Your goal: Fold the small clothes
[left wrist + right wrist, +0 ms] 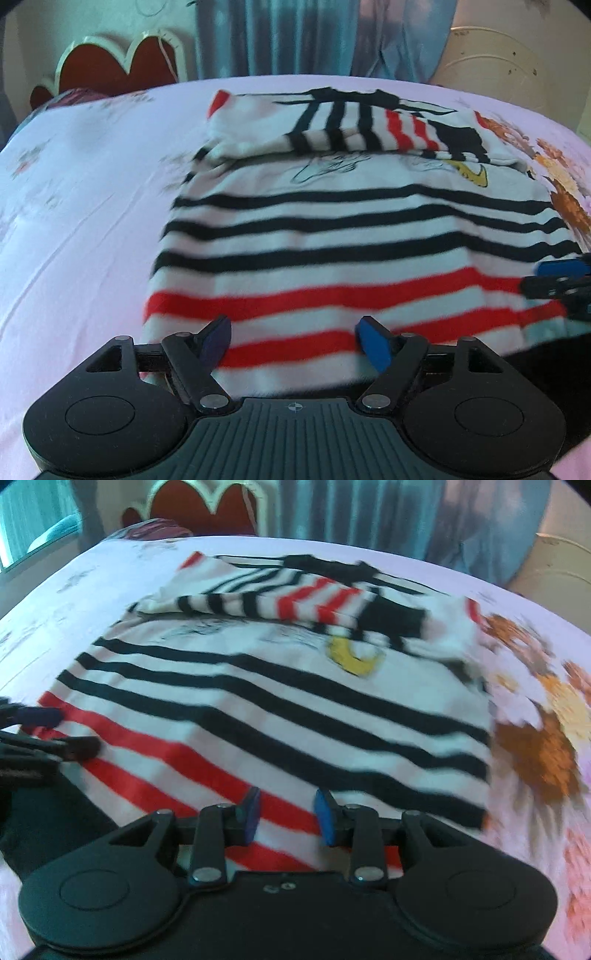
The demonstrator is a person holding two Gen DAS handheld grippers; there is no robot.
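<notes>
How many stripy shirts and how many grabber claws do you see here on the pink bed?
White shirt with black and red stripes: 1
Black two-finger grippers with blue pads: 2, the left gripper and the right gripper
Total: 3

Soft striped cloth shirt (pixel 354 236), matt

A pale pink bedsheet (pixel 74 206) spreads ahead of the jaws and out to both sides. It carries faint floral prints, with a bolder orange and brown flower print (pixel 535 746) to the right of the jaws. Far beyond the jaws, at the bed's far left corner, stands a red headboard (pixel 110 70) with a white scalloped edge. Blue curtains (pixel 273 37) hang straight ahead past the bed. A cream wall (pixel 517 55) shows at the upper right.
</notes>
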